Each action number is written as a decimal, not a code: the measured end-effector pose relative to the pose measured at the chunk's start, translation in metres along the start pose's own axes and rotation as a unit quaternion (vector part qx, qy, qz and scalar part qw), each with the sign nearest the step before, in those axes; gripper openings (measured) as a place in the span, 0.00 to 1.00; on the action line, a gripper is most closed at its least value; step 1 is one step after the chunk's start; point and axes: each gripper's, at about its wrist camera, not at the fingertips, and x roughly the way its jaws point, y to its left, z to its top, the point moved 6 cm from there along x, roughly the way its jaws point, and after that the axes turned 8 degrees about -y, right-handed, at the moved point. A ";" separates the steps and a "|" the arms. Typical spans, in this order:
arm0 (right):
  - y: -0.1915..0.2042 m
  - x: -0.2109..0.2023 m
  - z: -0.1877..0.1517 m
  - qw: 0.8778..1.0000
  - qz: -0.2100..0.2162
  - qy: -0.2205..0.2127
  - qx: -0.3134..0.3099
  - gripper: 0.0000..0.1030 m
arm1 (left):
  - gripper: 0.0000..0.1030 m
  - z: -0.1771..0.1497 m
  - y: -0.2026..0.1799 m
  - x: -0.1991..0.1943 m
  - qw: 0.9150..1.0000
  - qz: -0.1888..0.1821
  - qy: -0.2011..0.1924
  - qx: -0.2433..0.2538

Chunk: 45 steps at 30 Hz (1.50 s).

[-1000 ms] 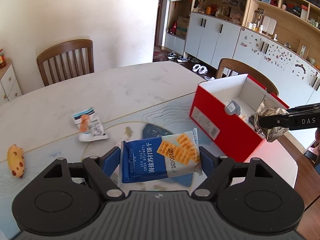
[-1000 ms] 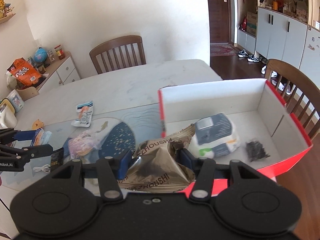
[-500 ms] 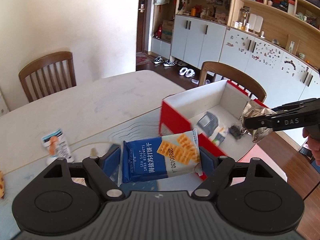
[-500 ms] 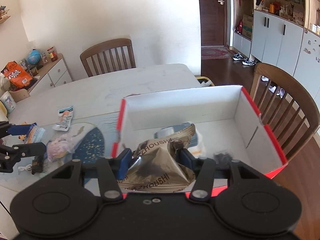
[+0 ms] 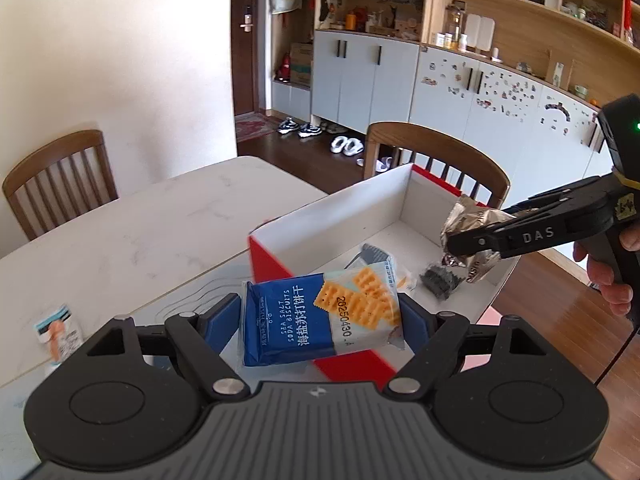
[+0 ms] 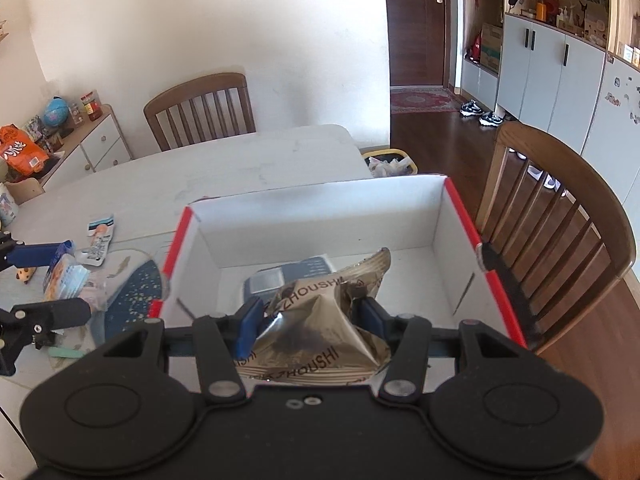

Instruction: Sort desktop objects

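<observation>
Your left tool (image 5: 320, 316) is clamped on a blue sea-salt soda biscuit packet (image 5: 320, 316), its blue pads pressing the packet's two short ends, jaws set wide to span it. In the left wrist view the packet hangs over the near left corner of the red-and-white box (image 5: 280, 264), partly above the box's open inside. The box stands at the right end of the counter (image 5: 140, 240). On its white floor lie a grey-blue pack (image 5: 374, 254) and a small dark bundle (image 5: 440, 280). Your right tool (image 5: 476, 240) reaches in from the right, pinching a crumpled gold foil bag (image 5: 466, 220) above the far right part of the box; your hand (image 5: 612, 276) shows behind it. A small white sachet (image 5: 58, 330) lies on the counter at the left.

In the right wrist view, your right tool (image 6: 310, 320) grips the gold foil bag (image 6: 316, 332) between its blue pads, jaws about half apart, held over the near edge of the box (image 6: 460, 216). The grey-blue pack (image 6: 288, 280) rests on the box floor just beyond the bag. At the left edge your left tool (image 6: 44, 280) holds the biscuit packet (image 6: 64, 276) above the counter (image 6: 240, 160), with the white sachet (image 6: 100, 240) lying farther back.
</observation>
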 end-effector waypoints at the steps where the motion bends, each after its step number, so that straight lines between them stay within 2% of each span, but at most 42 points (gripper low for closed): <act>1: -0.003 0.002 0.001 1.000 -0.001 0.001 0.000 0.51 | 0.80 0.002 -0.003 0.004 1.000 -0.002 0.000 0.003; 12: -0.031 0.016 0.006 1.000 -0.010 0.012 0.001 0.51 | 0.80 0.014 -0.037 0.051 0.998 -0.025 0.020 0.047; 20: -0.045 0.030 0.007 1.000 -0.009 0.025 0.015 0.51 | 0.80 0.009 -0.061 0.085 0.993 -0.054 0.063 0.089; 34: -0.045 0.068 0.011 0.997 -0.009 0.056 -0.044 0.51 | 0.80 0.001 -0.078 0.128 0.982 -0.061 0.128 0.123; 45: -0.034 0.102 0.001 0.991 -0.011 0.092 -0.098 0.51 | 0.80 -0.009 -0.085 0.139 0.976 -0.067 0.156 0.138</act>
